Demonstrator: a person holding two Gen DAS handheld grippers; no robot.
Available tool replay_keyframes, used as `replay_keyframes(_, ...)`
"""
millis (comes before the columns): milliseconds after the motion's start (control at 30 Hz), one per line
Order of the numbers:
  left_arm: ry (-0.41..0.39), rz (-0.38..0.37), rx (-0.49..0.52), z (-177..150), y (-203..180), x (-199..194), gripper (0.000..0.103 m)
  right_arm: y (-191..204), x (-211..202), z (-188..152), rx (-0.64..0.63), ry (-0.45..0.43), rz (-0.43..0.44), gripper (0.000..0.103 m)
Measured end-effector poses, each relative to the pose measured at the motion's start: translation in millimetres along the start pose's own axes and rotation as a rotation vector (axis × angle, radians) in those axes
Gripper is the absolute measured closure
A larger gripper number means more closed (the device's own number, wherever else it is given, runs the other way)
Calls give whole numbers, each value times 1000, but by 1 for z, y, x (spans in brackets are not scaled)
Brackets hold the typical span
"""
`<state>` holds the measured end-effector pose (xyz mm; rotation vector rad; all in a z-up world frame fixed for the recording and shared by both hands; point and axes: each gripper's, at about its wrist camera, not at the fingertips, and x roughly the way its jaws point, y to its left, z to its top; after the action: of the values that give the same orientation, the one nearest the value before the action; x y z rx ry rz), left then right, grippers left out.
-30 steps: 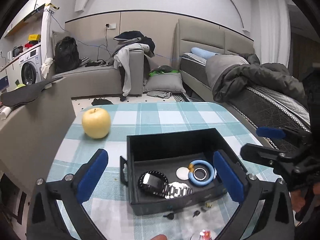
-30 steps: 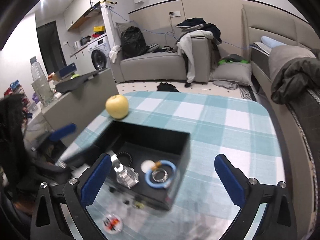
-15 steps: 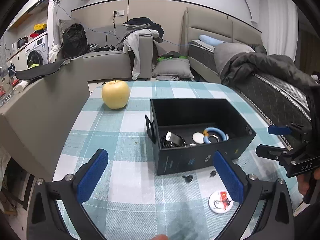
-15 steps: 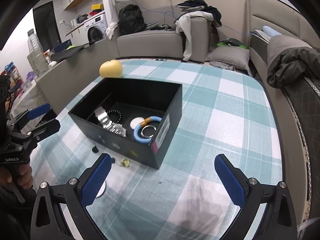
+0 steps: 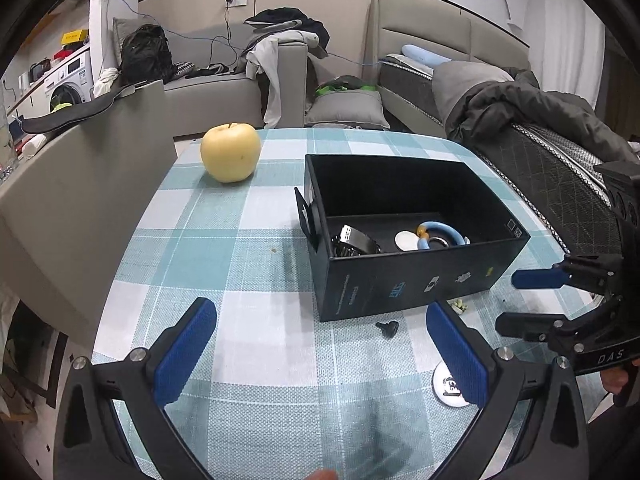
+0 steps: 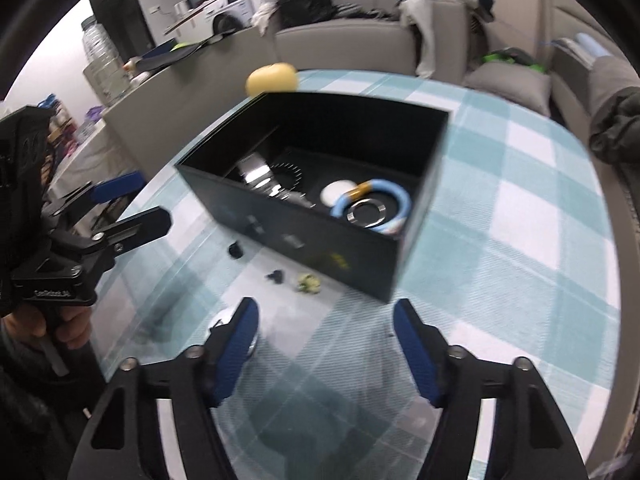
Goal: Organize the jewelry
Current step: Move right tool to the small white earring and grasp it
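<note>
The open black cardboard box (image 5: pixel 404 280) on the teal checked surface (image 5: pixel 240 264) holds a steel watch (image 5: pixel 354 242), white disc (image 5: pixel 406 239) and blue ring (image 6: pixel 372 204). Both left gripper (image 5: pixel 320 354) and right gripper (image 6: pixel 326 346) have their fingers spread, empty; "DAS" marks the right one.

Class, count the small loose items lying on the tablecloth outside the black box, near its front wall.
4: a black stud, a second black stud, a pale yellowish piece, and a round badge partly behind a claw finger. Others may be hidden.

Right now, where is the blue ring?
The blue ring lies inside the black box, at the end away from the apple, beside a white disc and around a silver ring.
</note>
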<state>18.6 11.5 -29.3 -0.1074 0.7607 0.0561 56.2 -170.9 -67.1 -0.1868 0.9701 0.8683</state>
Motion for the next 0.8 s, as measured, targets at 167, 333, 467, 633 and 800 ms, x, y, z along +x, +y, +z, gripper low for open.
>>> replay_keyframes(167, 3, -2, 4, -1, 0, 0, 1, 2, 5, 3, -4, 9, 21, 45)
replay_keyframes(333, 10, -2, 11, -1, -1, 2, 1, 4, 13, 6, -19, 33, 24, 61)
replay_keyframes(467, 12, -2, 15, -2, -2, 2, 1, 11, 20, 6, -56, 41, 30, 69)
replay_keyframes(633, 10, -1, 12, -1, 0, 3, 1, 17, 27, 9, -77, 38, 9, 78)
replay_keyframes(800, 10, -3, 7, -1, 2, 2, 1, 22, 32, 10, -113, 34, -25, 79)
